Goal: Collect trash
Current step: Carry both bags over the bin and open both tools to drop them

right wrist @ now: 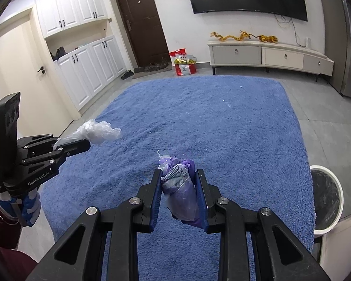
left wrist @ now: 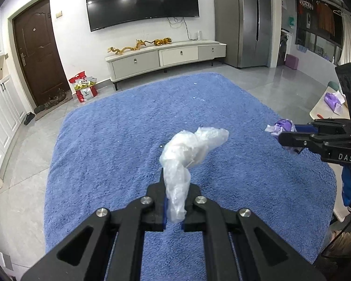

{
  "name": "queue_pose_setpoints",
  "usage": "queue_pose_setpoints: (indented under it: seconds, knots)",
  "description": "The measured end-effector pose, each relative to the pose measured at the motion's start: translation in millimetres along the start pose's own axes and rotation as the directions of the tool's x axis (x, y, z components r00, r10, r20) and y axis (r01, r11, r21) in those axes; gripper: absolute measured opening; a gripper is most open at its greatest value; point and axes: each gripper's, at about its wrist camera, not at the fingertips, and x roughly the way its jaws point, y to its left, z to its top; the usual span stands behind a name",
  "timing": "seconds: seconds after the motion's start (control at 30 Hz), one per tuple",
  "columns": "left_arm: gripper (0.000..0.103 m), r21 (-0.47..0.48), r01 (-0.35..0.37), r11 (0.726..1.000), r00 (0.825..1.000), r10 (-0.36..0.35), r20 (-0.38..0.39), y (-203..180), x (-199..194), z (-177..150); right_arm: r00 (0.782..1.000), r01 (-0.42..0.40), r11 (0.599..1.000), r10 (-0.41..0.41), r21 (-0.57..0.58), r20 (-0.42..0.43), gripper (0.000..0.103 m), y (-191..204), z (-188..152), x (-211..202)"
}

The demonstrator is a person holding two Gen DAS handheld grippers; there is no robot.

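Both grippers are matte black linkages with silver round screws and blue-lined fingers. The left gripper reads "GenRobot.AI"; the right gripper shows "DAS". Blue-and-white gloves and a maroon sleeve show.

Blue rug – wall TV, dragon figs atop TV cabinet

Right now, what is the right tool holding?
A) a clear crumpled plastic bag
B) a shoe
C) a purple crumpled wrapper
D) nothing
C: the right tool is clamped on a purple crumpled wrapper above the blue rug; the clear plastic bag is in the left tool.
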Motion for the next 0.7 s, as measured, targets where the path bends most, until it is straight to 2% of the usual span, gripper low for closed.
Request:
queue_pose_setpoints:
  seconds: [0.13,0.33,0.5,0.7]
  knots:
    - [0.007,0.011,0.004,1.0,1.0,-0.004,-0.015,-9,5,8,1.0,0.015,1.0,-0.015,0.022,0.014,0.027,-12,-4,-7]
    - [0.007,0.037,0.077,0.996,0.996,-0.075,-0.053,-36,23,33,0.995,0.071,0.994,-0.076,0.082,0.057,0.027,-50,-14,-34]
    - [0.007,0.095,0.167,0.981,0.983,-0.159,-0.095,-88,51,69,0.984,0.139,0.976,-0.155,0.168,0.088,0.027,-101,-33,-63]
    - [0.007,0.139,0.267,0.954,0.957,-0.246,-0.152,-164,101,118,0.961,0.234,0.934,-0.264,0.271,0.081,0.027,-178,-49,-86]
